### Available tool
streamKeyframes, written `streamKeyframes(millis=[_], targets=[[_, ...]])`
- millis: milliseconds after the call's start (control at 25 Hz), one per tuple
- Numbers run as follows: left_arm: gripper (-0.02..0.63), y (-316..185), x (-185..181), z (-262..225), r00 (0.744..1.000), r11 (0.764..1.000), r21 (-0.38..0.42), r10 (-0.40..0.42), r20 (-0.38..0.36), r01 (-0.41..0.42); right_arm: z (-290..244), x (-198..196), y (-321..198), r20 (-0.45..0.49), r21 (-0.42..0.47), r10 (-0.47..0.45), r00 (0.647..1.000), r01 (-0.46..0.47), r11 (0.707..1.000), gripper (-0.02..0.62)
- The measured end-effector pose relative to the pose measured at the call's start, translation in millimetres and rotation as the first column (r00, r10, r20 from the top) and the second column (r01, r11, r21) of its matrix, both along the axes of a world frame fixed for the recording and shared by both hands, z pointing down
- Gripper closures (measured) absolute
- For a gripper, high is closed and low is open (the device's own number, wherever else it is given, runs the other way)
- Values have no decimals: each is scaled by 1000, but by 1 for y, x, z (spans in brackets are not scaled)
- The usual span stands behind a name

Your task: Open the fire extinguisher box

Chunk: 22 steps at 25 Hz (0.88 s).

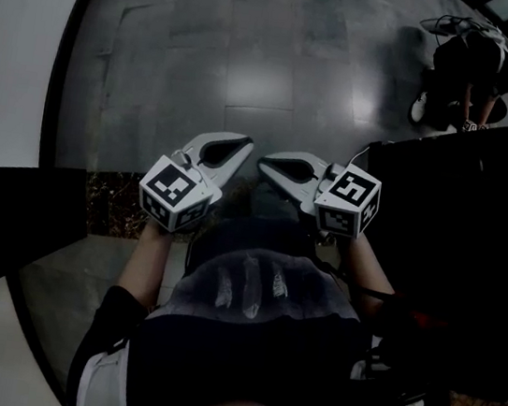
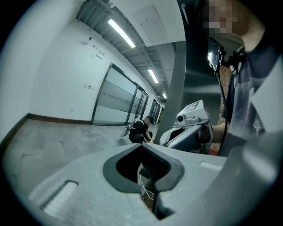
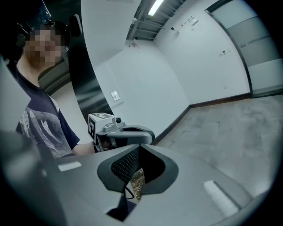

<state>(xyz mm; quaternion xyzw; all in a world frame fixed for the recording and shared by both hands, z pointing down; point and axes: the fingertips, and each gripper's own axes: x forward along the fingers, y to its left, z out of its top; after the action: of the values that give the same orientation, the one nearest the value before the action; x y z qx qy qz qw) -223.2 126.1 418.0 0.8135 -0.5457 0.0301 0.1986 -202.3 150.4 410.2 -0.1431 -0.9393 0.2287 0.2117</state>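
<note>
**Head view.** The left tool (image 1: 244, 142) and the right tool (image 1: 263, 163) are held side by side above a grey tiled floor (image 1: 257, 56), their tips close together. Each has its jaws pressed together on nothing. Just to the right of the right tool stands a large dark block (image 1: 474, 249) with a flat top, too dim to show any detail. Whether it is the fire extinguisher box cannot be told. Beyond the block, well apart from both tools, a person (image 1: 468, 69) crouches on the floor. A white wall (image 1: 14, 38) lies to the left of the left tool.

**Left gripper view.** The left tool (image 2: 142, 146) has its tips touching. The opening behind them shows only dark floor and a thin pale cable (image 2: 142, 185). The right tool (image 2: 170, 136) sits just to its right. Behind that rises a shiny grey column (image 2: 194, 70). Ahead of the tips, far down the hall, the crouching person (image 2: 140, 130) sits beside a glass partition (image 2: 115, 101). Nothing here can be picked out as the box.

**Right gripper view.** The right tool (image 3: 139, 146) is closed too, its ridged pads meeting at the tips, with a speckled patch of floor (image 3: 138, 180) showing through the opening. The left tool (image 3: 148, 133) lies just to its left. Behind it stands a dark glossy panel (image 3: 88, 88) — its nature cannot be told — and past that a white wall with a socket plate (image 3: 115, 95).
</note>
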Motion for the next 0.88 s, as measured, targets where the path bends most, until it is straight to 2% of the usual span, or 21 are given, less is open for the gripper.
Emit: streamKeyframes(millis=[160, 240, 400, 600, 720, 880], targets=[[604, -10, -1, -10, 999, 999, -1, 36, 13, -36, -3, -7, -14, 15, -41, 28, 1000, -27, 999, 595], [604, -21, -11, -4, 999, 999, -24, 32, 40, -31, 3, -15, -26, 25, -77, 39, 999, -37, 996, 595], [604, -49, -27, 7, 998, 996, -83, 40, 45, -37, 15, -34, -59, 41, -116, 60, 997, -55, 992, 595], [604, -100, -49, 7, 993, 992, -117, -41, 114, 54, 22, -43, -111, 61, -133, 78, 995, -69, 989, 595], [604, -138, -60, 8, 983, 989, -123, -59, 172, 81, 22, -44, -163, 68, -157, 114, 991, -102, 982, 595], [604, -177, -72, 4, 981, 981, -167, -72, 180, 102, 23, -53, -216, 82, -183, 155, 984, -138, 973, 595]])
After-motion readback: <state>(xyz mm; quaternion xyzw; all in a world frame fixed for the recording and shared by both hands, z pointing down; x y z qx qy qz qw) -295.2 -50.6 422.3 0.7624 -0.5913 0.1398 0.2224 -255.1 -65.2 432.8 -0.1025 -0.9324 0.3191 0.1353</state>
